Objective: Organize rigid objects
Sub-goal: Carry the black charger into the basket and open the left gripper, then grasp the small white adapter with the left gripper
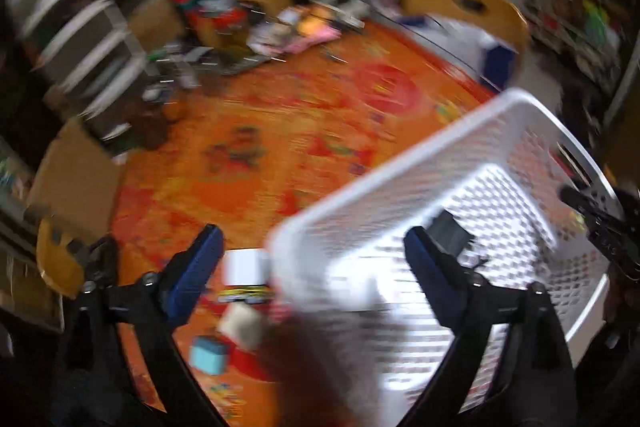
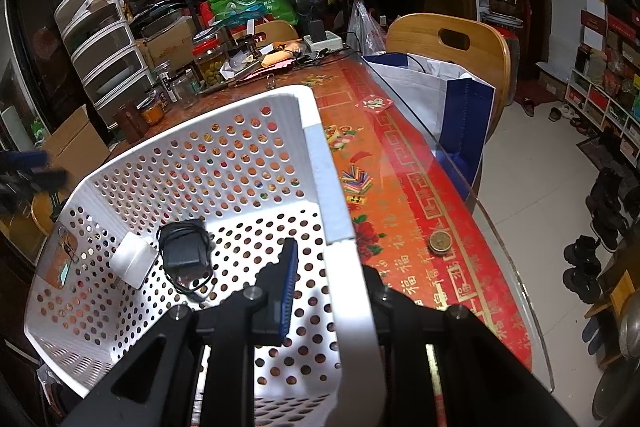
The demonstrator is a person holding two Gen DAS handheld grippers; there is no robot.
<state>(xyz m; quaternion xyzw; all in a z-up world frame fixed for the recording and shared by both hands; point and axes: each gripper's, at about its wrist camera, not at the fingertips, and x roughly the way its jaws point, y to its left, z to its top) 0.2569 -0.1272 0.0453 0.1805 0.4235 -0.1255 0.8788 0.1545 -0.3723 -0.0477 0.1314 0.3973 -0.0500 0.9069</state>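
A cluttered dining room, and the long table [image 2: 404, 187] under its red-and-orange patterned cloth fills the middle of both views, with jars, bags and boxes piled at its far end and a wooden chair [image 2: 448, 43] drawn up on the right. On the near part of the table sits the big white perforated basket [image 2: 224, 155]; the left wrist view of it is smeared by motion blur.

The right gripper [image 2: 332, 291] is clamped down on the basket's near right wall, one blue pad inside, the other finger outside, jaws narrow around the white rim.

The left gripper [image 1: 312, 259] hangs spread wide over the basket's corner, its right finger over the inside and its left finger over the cloth, and nothing is between the blue pads.

Down in the basket lie a black power adapter [image 2: 182, 247] with its cord coiled round it, and a small white bottle [image 2: 134, 259] touching its left side. Outside, just beside the basket's corner, a white box [image 1: 244, 267], a pale cube [image 1: 242, 325] and a small teal box [image 1: 208, 355] wait on the cloth. A gold coin-like disc [image 2: 439, 241] sits alone near the table's right edge.
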